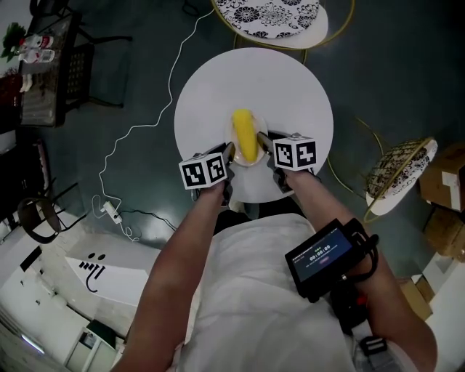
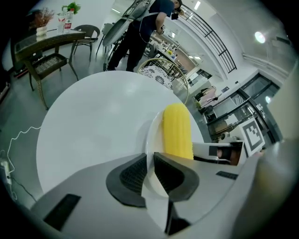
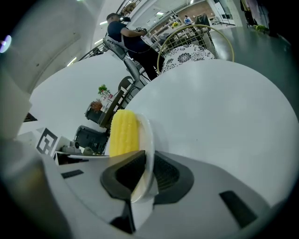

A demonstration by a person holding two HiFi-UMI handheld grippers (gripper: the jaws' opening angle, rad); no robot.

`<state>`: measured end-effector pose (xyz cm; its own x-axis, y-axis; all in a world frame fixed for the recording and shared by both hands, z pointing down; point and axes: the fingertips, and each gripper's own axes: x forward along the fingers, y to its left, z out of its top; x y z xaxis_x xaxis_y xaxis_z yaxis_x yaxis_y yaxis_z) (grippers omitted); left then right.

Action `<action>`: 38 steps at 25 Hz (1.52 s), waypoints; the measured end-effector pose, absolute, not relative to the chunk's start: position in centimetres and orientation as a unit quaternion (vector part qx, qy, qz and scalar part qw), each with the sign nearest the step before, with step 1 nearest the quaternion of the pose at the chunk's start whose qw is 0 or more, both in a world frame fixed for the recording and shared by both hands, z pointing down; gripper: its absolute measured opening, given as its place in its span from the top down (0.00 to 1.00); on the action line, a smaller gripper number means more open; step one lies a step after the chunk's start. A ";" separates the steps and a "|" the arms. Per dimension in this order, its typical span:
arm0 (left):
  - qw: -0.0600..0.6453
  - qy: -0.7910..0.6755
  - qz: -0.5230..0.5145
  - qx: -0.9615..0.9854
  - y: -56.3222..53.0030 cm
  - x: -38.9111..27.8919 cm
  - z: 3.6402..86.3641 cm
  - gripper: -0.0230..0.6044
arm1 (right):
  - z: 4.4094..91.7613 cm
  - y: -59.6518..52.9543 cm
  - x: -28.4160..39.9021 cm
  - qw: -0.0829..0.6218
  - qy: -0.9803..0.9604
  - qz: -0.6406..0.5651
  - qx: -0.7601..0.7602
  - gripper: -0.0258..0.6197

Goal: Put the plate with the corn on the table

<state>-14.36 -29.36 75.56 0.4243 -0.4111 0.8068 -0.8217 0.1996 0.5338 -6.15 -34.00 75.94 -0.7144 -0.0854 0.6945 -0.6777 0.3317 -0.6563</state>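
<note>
Head view, looking steeply down: a person holds a small pale plate (image 1: 251, 161) over the near part of a round white table (image 1: 218, 87), with a gripper on each side of it. A yellow ear of corn (image 1: 245, 135) lies on the plate, pointing from near to far. The left gripper (image 1: 229, 151) has the plate's left rim and the right gripper (image 1: 265, 142) has its right rim, their marker cubes flanking the plate on either side. Left gripper view shows its two dark ribbed pads (image 2: 133, 173) closed to a narrow slit on the thin white edge of the plate, with the corn just beyond the jaws and the white tabletop spreading out to the left. Right gripper view shows the same on the other side: the pads (image 3: 164, 172) pinch the plate's rim, the corn lies to the left of that rim, and the tabletop fills the right. Whether the plate's underside touches the tabletop cannot be told from any view. On the dark floor a white cable (image 1: 138, 125) snakes away to the left of the table, a chair with a black-and-white patterned seat (image 1: 272, 14) stands at the far side, and a second chair (image 1: 399, 174) stands to the right. A small screen (image 1: 323, 258) is strapped to the person's right forearm. Another person (image 2: 145, 28) stands bent over beyond the table.
</note>
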 end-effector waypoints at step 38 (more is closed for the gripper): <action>0.516 -0.560 0.186 0.621 -32.4 -15.4 75.0 0.86 | 76.0 -37.4 -5.6 0.352 -0.826 0.323 0.299 0.82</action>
<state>-15.36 -32.41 74.95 0.3041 -0.5042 0.8083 -0.8872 0.1591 0.4330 -5.60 -37.42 76.01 -0.5733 -0.2667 0.7747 -0.7219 0.6116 -0.3237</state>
